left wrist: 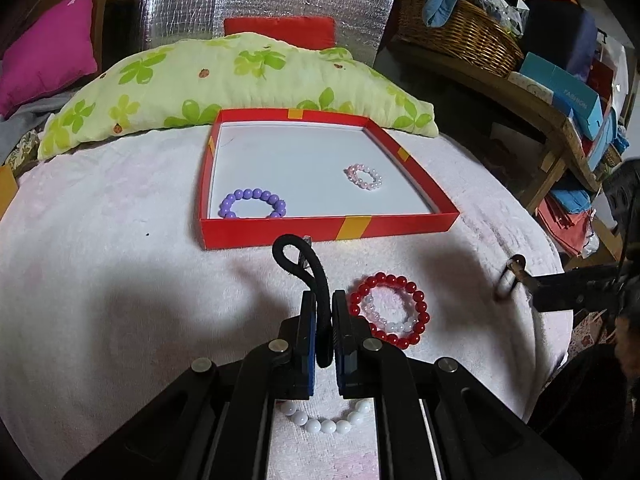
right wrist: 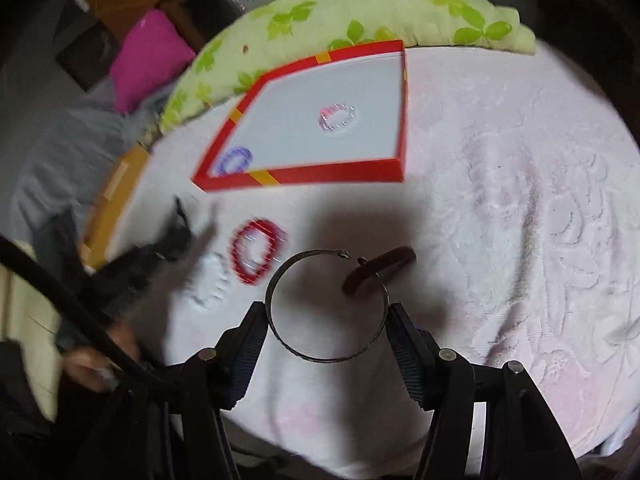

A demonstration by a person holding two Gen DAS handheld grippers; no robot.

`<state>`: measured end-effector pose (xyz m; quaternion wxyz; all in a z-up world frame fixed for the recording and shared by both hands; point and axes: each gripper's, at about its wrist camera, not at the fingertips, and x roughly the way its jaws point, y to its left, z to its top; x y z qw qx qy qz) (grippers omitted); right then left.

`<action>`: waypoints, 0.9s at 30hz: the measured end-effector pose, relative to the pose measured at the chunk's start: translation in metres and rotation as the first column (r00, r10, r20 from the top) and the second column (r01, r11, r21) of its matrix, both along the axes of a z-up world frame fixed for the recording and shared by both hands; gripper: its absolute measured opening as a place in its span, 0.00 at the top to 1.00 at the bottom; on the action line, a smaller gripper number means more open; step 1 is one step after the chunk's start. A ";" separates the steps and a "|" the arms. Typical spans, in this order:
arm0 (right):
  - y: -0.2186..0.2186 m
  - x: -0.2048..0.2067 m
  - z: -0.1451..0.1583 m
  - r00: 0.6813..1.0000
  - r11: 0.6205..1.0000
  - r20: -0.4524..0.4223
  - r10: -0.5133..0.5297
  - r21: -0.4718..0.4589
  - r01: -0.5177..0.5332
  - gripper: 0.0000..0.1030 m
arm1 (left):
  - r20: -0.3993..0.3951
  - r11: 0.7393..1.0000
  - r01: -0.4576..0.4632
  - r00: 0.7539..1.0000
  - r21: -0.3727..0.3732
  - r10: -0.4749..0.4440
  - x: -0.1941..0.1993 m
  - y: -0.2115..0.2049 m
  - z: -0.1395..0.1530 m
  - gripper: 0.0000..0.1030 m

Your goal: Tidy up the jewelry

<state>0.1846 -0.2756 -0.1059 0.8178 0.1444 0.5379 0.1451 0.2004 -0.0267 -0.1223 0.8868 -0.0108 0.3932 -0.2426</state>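
a: white beads point(left wrist: 326, 424) are seen nearest the lens, lying on the pale cloth point(left wrist: 120, 280) beneath the left gripper point(left wrist: 325, 300), partly hidden by its frame.

b: and how is that gripper set?

a: its fingers are drawn together and clamped on a black hair tie point(left wrist: 304, 268), which is pinched between the blue pads and loops up beyond the tips.

b: what is found beside it?

a: just to the right of the fingertips a red bead bracelet point(left wrist: 390, 310) is laid flat, with a smaller pale bead ring point(left wrist: 384, 318) resting inside it. straight ahead of the tips a red tray point(left wrist: 328, 232) is placed, its near wall marked by a yellow strip. within it a purple bead bracelet point(left wrist: 253, 204) is kept at the near left corner, and a pink-and-white bead bracelet point(left wrist: 364, 177) lies farther in, to the right. a green leaf-print pillow point(left wrist: 224, 80) is seen behind the tray.

b: and the right gripper point(right wrist: 327, 312)?

a: a thin metal bangle point(right wrist: 326, 308) is held across its fingers, which are spread to the bangle's width and pressed on its two sides; the bangle's open gap points forward. just ahead and right of the tips a dark brown band point(right wrist: 380, 270) is lying on the cloth. the red tray is seen ahead and to the left, blurred.
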 end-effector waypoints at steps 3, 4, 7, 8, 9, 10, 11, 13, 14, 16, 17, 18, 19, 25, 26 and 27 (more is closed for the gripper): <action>0.008 0.005 -0.004 0.994 1.000 -0.105 0.021 -0.009 -0.022 0.38 | -0.013 1.000 -0.008 1.000 -0.006 0.008 0.001 0.002 -0.001 0.92; 0.012 0.004 0.000 0.994 0.999 -0.099 0.035 -0.014 -0.037 0.38 | -0.015 1.000 -0.010 1.000 -0.011 0.010 0.001 0.003 -0.001 0.92; 0.021 0.007 -0.014 0.970 0.995 -0.236 0.064 -0.060 -0.080 0.39 | -0.012 1.000 -0.013 1.000 -0.013 0.013 0.002 0.005 0.000 0.92; 0.018 0.008 -0.021 0.955 0.995 -0.291 0.065 -0.048 -0.082 0.39 | -0.014 1.000 -0.014 1.000 -0.018 0.014 0.002 0.005 0.000 0.92; 0.016 0.009 -0.023 0.945 0.996 -0.320 0.066 -0.029 -0.079 0.39 | -0.016 1.000 -0.015 1.000 -0.023 0.015 0.002 0.006 0.000 0.92; 0.016 0.010 -0.021 0.944 0.996 -0.324 0.065 -0.038 -0.081 0.39 | -0.015 1.000 -0.015 1.000 -0.023 0.015 0.002 0.006 0.001 0.92; 0.018 0.010 -0.020 0.940 0.993 -0.334 0.065 -0.076 -0.096 0.39 | -0.015 1.000 -0.015 1.000 -0.021 0.015 0.002 0.005 0.000 0.92; 0.022 0.009 -0.028 0.911 0.984 -0.405 0.071 -0.121 -0.130 0.39 | -0.019 1.000 -0.016 1.000 -0.025 0.016 0.003 0.006 0.000 0.92; 0.024 0.009 -0.031 0.901 0.980 -0.426 0.078 -0.134 -0.148 0.39 | -0.022 0.999 -0.018 1.000 -0.030 0.018 0.004 0.006 0.001 0.92; 0.024 0.010 -0.023 0.907 0.977 -0.413 0.079 -0.149 -0.153 0.39 | -0.018 0.999 -0.020 1.000 -0.040 0.019 0.004 0.008 0.003 0.92; 0.023 0.011 -0.016 0.919 0.979 -0.386 0.076 -0.144 -0.141 0.39 | -0.014 0.999 -0.018 1.000 -0.044 0.018 0.003 0.008 0.004 0.92; 0.023 0.012 -0.014 0.921 0.977 -0.383 0.071 -0.162 -0.142 0.39 | -0.013 0.999 -0.016 1.000 -0.045 0.016 0.003 0.008 0.004 0.92; 0.024 0.012 -0.015 0.915 0.974 -0.399 0.062 -0.177 -0.143 0.39 | -0.015 0.999 -0.014 1.000 -0.045 0.014 0.004 0.008 0.004 0.92; 0.033 0.024 0.007 0.919 0.968 -0.388 0.074 -0.192 -0.159 0.39 | -0.021 0.999 -0.011 1.000 -0.049 0.010 0.005 0.006 0.004 0.92; 0.036 0.025 0.005 0.906 0.963 -0.417 0.071 -0.210 -0.172 0.39 | -0.025 0.998 -0.015 1.000 -0.053 0.014 0.005 0.007 0.004 0.92; 0.033 0.028 0.012 0.913 0.964 -0.402 0.073 -0.205 -0.168 0.39 | -0.027 0.998 -0.018 0.999 -0.058 0.016 0.006 0.008 0.004 0.92</action>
